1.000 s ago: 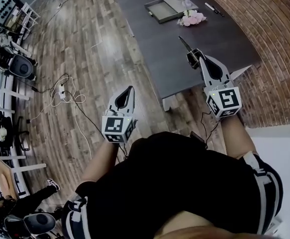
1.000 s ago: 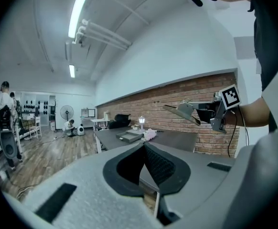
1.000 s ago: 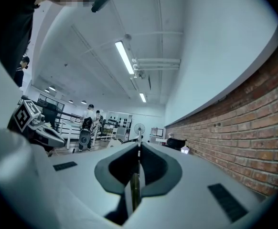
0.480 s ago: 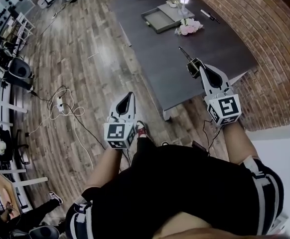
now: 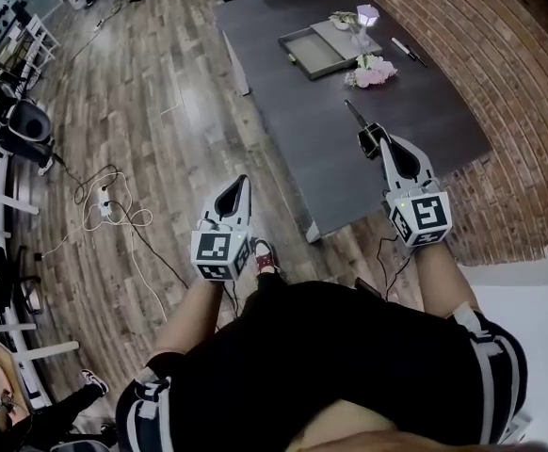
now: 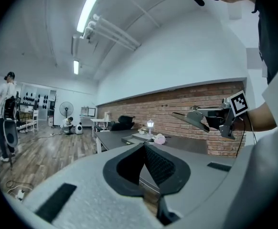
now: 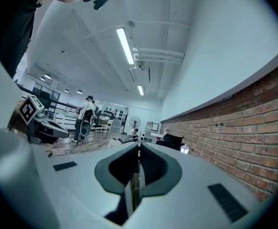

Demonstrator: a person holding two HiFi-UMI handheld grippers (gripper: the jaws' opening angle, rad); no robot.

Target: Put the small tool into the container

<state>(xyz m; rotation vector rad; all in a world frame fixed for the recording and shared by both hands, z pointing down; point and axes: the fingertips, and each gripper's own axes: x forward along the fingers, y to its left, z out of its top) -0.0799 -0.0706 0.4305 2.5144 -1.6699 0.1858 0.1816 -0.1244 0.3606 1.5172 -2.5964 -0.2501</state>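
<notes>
My right gripper (image 5: 370,137) hovers over the near part of the dark table (image 5: 345,172), shut on a thin, flat small tool (image 5: 354,114) whose point sticks out ahead of the jaws. In the right gripper view the tool (image 7: 135,185) lies clamped edge-on between the closed jaws. The container, a shallow grey tray (image 5: 314,53), lies far down the table, well ahead of both grippers. My left gripper (image 5: 247,178) is shut and holds nothing, above the wooden floor left of the table. The left gripper view shows the right gripper (image 6: 202,120) with the tool (image 6: 185,116) at the right.
Beside the tray are a small lit lamp (image 5: 366,15), pink flowers (image 5: 373,72) and a pen (image 5: 406,50). A brick wall (image 5: 500,73) runs along the table's right side. Cables (image 5: 114,205) lie on the floor at left. A person (image 7: 85,112) stands far back in the room.
The view has shifted and the table now sits slightly closer and more to the right. Both grippers keep about the same pose, and the right one still holds the tool.
</notes>
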